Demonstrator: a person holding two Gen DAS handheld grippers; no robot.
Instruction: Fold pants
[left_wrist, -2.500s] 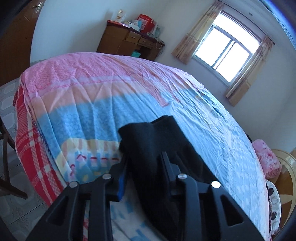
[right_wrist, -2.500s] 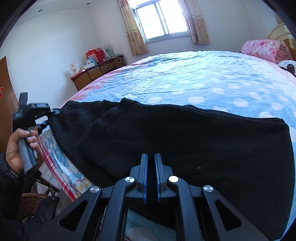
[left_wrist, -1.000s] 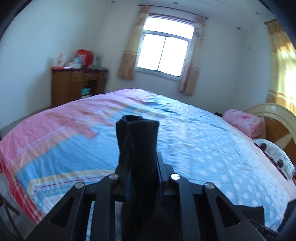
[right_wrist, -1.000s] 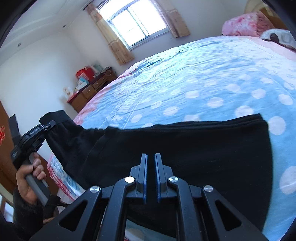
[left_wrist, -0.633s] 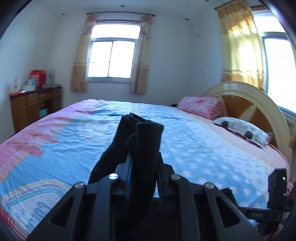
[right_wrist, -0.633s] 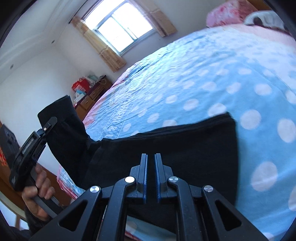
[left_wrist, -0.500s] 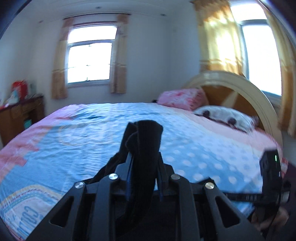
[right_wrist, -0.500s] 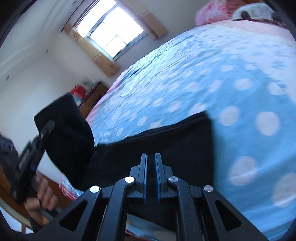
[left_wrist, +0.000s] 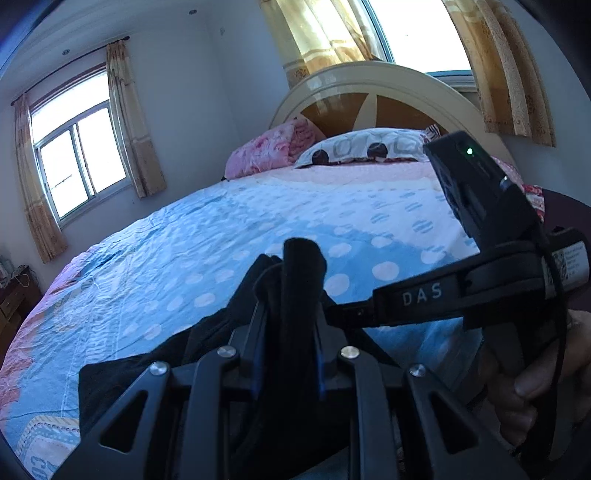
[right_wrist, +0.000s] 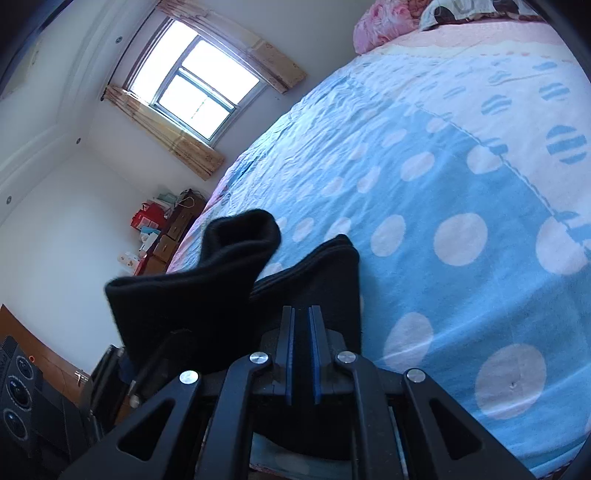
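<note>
The black pants (left_wrist: 155, 354) lie on the blue polka-dot bedspread (left_wrist: 207, 251) near the bed's front edge. My left gripper (left_wrist: 290, 317) is shut on the leg end of the pants (left_wrist: 301, 266) and holds it raised above the bed, close beside my right gripper (left_wrist: 332, 314). In the right wrist view my right gripper (right_wrist: 300, 321) is shut on the pants' edge (right_wrist: 328, 269). The lifted leg end (right_wrist: 207, 266) hangs just left of it, with the left gripper's body below it.
A pink quilt (left_wrist: 266, 151) and a patterned pillow (left_wrist: 365, 146) lie against the cream headboard (left_wrist: 373, 85). A wooden dresser (right_wrist: 173, 229) with red bags stands by the far wall under the window (right_wrist: 199, 92). The bed's front edge runs below the grippers.
My left gripper has carried the leg end up and over to the right, from the far left of the bed to right beside my right gripper. The right gripper has kept its hold.
</note>
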